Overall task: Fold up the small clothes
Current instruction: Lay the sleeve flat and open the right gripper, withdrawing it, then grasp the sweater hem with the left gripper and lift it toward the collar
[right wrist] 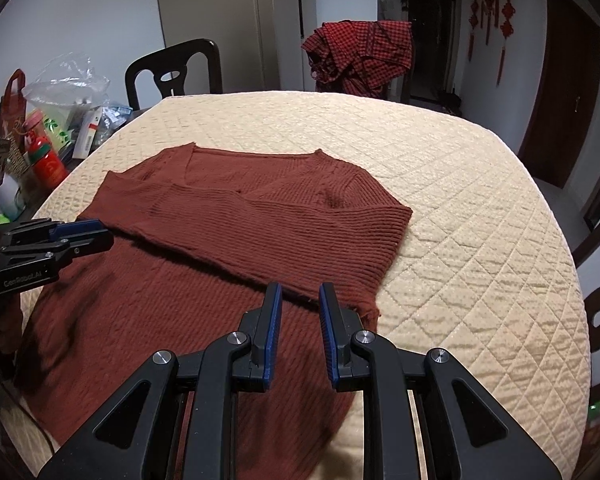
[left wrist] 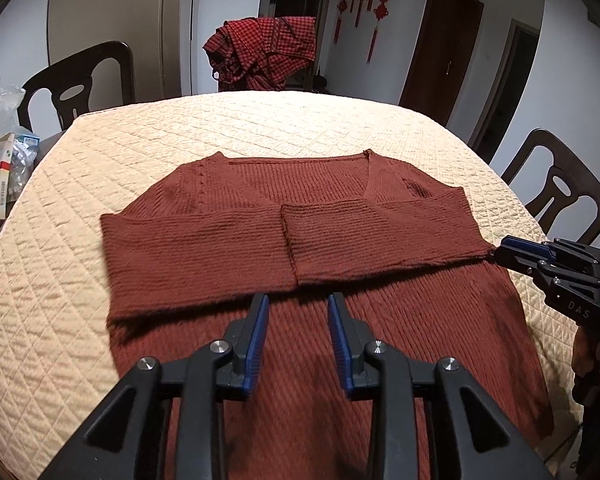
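Now we are midway through the fold: the rust-brown ribbed knit sweater (left wrist: 300, 264) lies flat across the middle of the cream quilted tablecloth (left wrist: 100, 320), neckline toward the top of the frame, and both sleeves are already crossed over the chest, their cuffs meeting near centre. We hold the left gripper (left wrist: 298, 300) over the body panel at the bottom centre, its blue-padded fingers apart and holding nothing. We hold the right gripper (right wrist: 300, 290) the same way in its own view, fingers spread and empty, just short of the folded sleeve's lower edge.

Next, we judge, comes a lengthwise fold: we would need to drop to the hem, which lies below the frame, pinch it at both corners, and carry it up toward the neckline.

Bare cloth beyond the collar gives us room. The clutter of bags and boxes (right wrist: 60, 120) at the left edge sits well apart from the sweater.
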